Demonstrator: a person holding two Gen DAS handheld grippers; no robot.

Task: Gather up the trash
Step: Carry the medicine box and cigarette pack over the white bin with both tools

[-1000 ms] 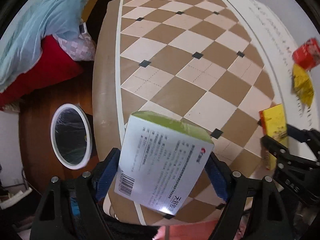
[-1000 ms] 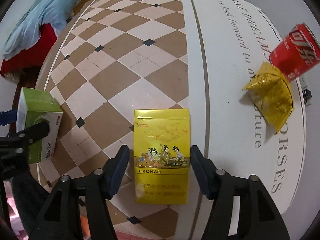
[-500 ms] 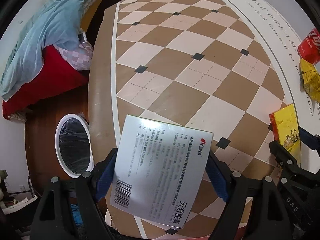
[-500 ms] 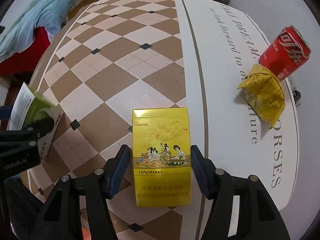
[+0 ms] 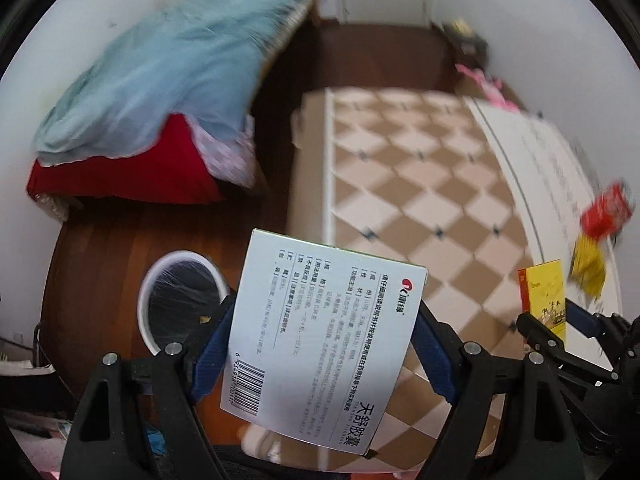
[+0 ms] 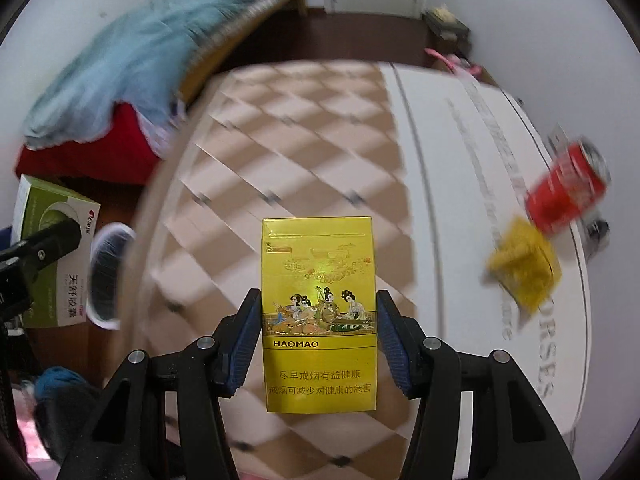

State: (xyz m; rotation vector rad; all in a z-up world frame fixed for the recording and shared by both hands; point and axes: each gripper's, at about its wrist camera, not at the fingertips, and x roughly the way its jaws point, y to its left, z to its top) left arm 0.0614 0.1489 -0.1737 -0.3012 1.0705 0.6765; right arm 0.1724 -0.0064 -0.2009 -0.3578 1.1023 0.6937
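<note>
I have the left tongs (image 5: 324,340) clamped on the medicine box (image 5: 320,344), raised near the bin (image 5: 182,300) on the floor left of the bench (image 5: 420,208), ready to drop. Right tongs (image 6: 318,344) grip the cigarette pack (image 6: 319,312) above the bench. Can (image 6: 568,192) and yellow wrapper (image 6: 524,270) remain far right.

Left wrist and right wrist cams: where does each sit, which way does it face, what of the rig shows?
Left wrist: on the left gripper, facing forward along its fingers, which clamp a white medicine box; beyond lie the bin on the floor and the checkered table. The right gripper shows at right.
Right wrist: on the right gripper, facing across the table, clamping the yellow cigarette pack; the left gripper's finger shows at left.
Shared: both boxes, bin, table, red can, yellow wrapper, blue blanket.
</note>
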